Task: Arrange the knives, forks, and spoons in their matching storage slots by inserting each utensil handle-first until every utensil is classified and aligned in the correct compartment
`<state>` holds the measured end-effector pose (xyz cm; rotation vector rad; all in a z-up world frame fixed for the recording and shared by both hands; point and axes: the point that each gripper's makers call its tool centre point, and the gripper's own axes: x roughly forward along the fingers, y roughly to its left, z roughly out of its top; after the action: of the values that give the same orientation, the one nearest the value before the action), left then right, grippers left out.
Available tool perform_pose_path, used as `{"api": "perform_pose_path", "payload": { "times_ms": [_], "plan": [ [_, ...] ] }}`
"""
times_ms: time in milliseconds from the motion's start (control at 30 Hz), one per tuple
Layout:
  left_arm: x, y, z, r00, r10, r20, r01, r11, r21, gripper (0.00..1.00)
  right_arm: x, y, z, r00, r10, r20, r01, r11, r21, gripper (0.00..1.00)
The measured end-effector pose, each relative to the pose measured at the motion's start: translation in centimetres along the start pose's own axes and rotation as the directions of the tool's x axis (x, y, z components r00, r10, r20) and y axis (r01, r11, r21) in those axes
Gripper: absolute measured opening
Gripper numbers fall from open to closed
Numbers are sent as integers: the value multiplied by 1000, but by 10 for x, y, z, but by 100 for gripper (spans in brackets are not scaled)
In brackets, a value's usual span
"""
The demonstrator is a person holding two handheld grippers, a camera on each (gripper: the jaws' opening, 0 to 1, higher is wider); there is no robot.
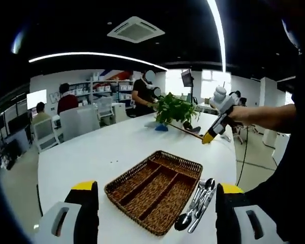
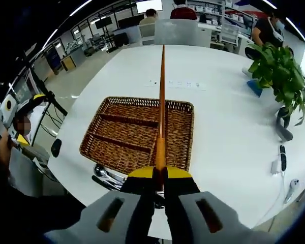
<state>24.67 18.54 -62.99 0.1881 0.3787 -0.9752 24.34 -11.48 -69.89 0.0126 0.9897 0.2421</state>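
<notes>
The right hand-held gripper (image 2: 159, 179) is clamped on a thin orange stick (image 2: 161, 109) whose far end fades out at 12 o'clock. The left hand-held gripper (image 1: 155, 195) gapes wide. The tray (image 1: 153, 189) sits on the counter (image 1: 107, 147), with the utensils (image 1: 197, 202) at its 4 o'clock, overlapping and hard to count. No writing is readable.

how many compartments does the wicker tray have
3. The wicker tray has three long slots side by side, split by two dividers: one toward the table's middle, one central, and one nearest the utensils. All look empty.
</notes>
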Motion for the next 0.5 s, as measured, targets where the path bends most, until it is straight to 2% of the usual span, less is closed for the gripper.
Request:
{"api": "perform_pose_path", "payload": {
  "times_ms": [67,200,300,367,500],
  "plan": [
    [-4,5,-2,1000,17,-16,-17,999,-36,100,4,-2,-2,1000,-2,-13,2,1000,-2,3],
    [-11,11,6,998,62,15,-61,998,-35,100,16,-9,-1,1000,-9,-12,9,1000,-1,3],
    [-13,14,12,994,109,31,-108,993,-39,100,23,-14,-2,1000,-2,-22,2,1000,2,3],
    [-14,17,15,985,171,31,-170,985,-35,100,23,-14,-3,1000,-2,-20,2,1000,-5,3],
    [-11,5,18,986,161,41,-159,986,-47,100,27,-22,-12,999,3,-43,-3,1000,-7,3]
  ]
}}
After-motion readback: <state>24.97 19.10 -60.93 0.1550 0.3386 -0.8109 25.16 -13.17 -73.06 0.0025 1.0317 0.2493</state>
